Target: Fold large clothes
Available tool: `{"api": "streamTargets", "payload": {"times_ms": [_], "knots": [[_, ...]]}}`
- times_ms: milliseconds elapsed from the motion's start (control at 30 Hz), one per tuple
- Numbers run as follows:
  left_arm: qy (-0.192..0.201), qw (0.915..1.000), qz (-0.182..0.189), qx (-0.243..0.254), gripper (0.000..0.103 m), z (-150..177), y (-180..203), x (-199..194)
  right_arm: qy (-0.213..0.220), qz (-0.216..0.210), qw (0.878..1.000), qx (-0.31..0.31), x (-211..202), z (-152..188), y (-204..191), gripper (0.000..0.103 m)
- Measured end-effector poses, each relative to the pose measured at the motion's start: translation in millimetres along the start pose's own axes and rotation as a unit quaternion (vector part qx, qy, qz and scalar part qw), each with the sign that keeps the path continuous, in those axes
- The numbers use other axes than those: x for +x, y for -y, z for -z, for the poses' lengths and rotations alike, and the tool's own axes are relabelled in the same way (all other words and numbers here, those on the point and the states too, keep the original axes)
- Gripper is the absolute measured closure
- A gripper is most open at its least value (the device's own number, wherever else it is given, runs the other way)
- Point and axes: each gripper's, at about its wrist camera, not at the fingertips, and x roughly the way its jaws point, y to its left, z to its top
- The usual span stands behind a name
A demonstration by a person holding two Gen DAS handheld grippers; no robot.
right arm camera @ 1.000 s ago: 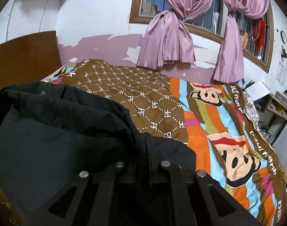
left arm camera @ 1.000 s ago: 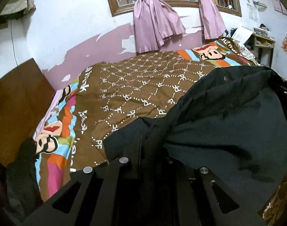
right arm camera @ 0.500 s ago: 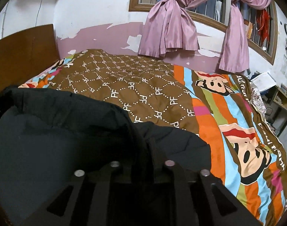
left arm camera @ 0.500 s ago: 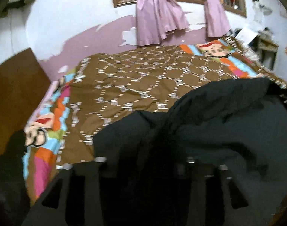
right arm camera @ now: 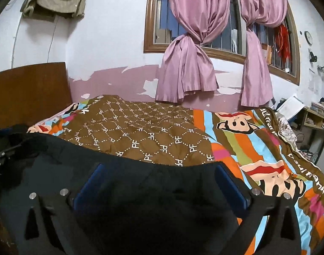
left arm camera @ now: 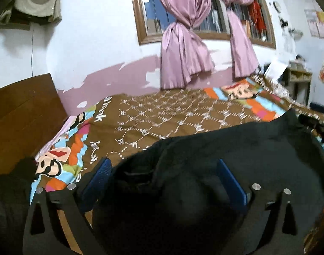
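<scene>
Releasing, left wrist view: left tool [left arm camera: 165, 180] low in the frame, its blue-padded jaws opening wide, nothing pinched, the black garment [left arm camera: 236, 148] lying loose between and beyond them across the lower right of the bed quilt [left arm camera: 162, 116]; judged step, letting go after laying the cloth out, next move a fresh grasp on an edge to fold it over; quilt lettering at centre left blurred, unreadable. Right wrist view: right tool [right arm camera: 159, 182] likewise opening, empty, garment's far hem running level across mid-frame; quilt printed with repeated "PF" monograms, partly legible lettering along its right border.
</scene>
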Motion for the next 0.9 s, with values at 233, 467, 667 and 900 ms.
{"api": "streamTargets", "payload": {"times_ms": [233, 467, 667, 900], "knots": [[0.0, 0.9942, 0.107, 0.01, 0.006, 20, 21, -31, -0.025, -0.063, 0.997, 0.043, -34, 33, 3, 0.0], [-0.071, 0.9735, 0.216, 0.022, 0.006, 42, 46, -26, -0.086, -0.116, 0.989, 0.034, -49, 75, 2, 0.0], [-0.107, 0.9707, 0.203, 0.072, 0.005, 50, 61, -10, -0.121, -0.124, 0.985, -0.022, -34, 89, -18, 0.0], [-0.126, 0.9738, 0.157, 0.105, 0.004, 46, 75, 20, -0.149, -0.111, 0.982, -0.039, 6, 84, -22, 0.0]]}}
